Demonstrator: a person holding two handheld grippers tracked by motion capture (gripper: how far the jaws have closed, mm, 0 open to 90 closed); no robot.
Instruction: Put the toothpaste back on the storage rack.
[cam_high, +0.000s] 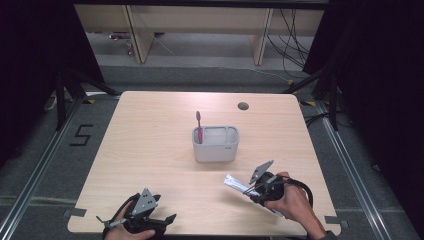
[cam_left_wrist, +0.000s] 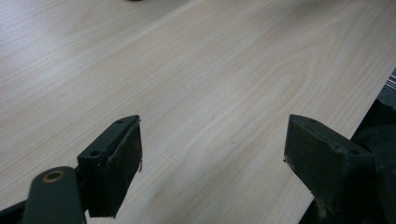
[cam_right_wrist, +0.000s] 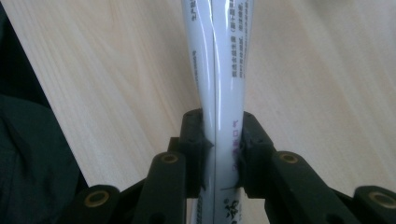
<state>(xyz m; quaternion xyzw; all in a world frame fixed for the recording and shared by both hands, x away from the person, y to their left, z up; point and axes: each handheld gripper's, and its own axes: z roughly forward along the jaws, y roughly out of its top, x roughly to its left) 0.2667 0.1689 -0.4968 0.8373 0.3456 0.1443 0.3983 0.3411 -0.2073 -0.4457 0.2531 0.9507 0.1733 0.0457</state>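
— Black jaws first: what are the two grippers doing at the bottom of the high view?

— At the lower left, the left gripper (cam_high: 159, 220) sits near the table's (cam_high: 150, 150) front edge, held by a hand. In the left gripper view its jaws stand wide apart over bare pale wood, with nothing between them.

— And the other one?

— The right gripper (cam_high: 250, 189) is at the lower right, gripped by a hand (cam_high: 292, 200) coming up from the bottom edge. Its jaws are clamped on a white toothpaste tube (cam_high: 236, 183). In the right gripper view the tube (cam_right_wrist: 218, 70) runs straight up the middle of the frame, pinched in at the pads, with small print along its side and some purple lettering down near the grip.

— Where does the tube sit in the high view?

— Its free end pokes out to the upper left of the right gripper, slanting toward the middle of the table. Whether it is clear of the wood I cannot tell.

— What lies farther up?

— Near the centre of the frame stands a grey holder (cam_high: 215, 150) with compartments. A pink toothbrush (cam_high: 199, 126) stands upright in its left compartment. The holder is well apart from both grippers.

— Anything beyond that?

— A small round hole (cam_high: 243, 106) in the tabletop near the far edge, toward the upper right of the holder.
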